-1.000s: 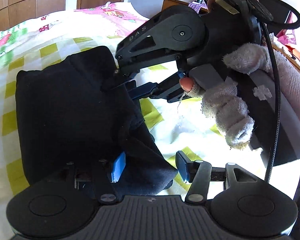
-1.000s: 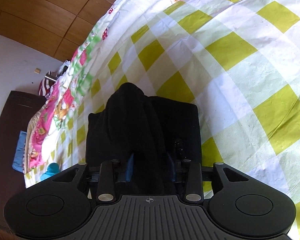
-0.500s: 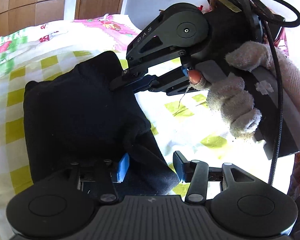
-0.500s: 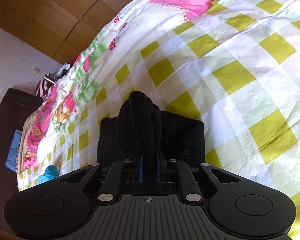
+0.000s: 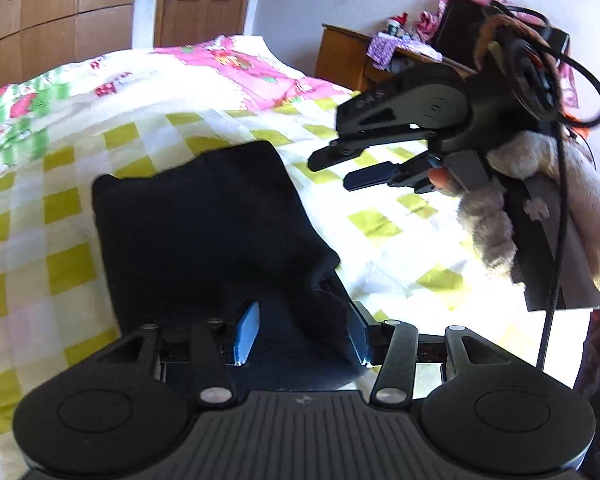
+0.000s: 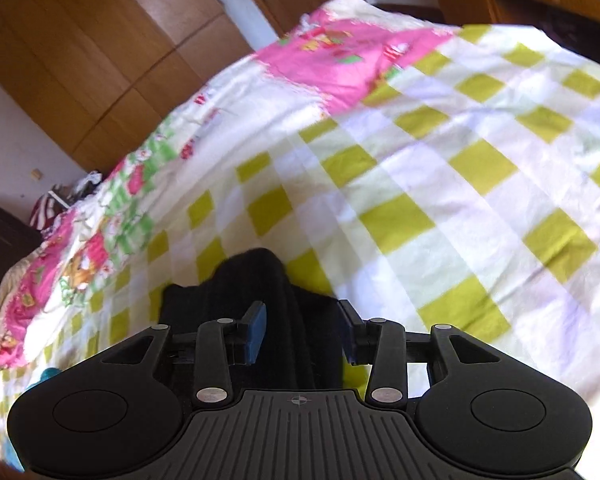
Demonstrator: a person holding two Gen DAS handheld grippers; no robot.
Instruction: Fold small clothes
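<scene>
Bedroom, checked bedsheet. Left view: black garment folded on the bed, left claw released w/ cloth between pads; right claw released, lifted clear to the right. Right view: right claw released above garment. Fold prob. done; next: smooth or set aside.

Raised lettering "DAS" on the black side plate of the right gripper, seen blurred from the left wrist.
</scene>
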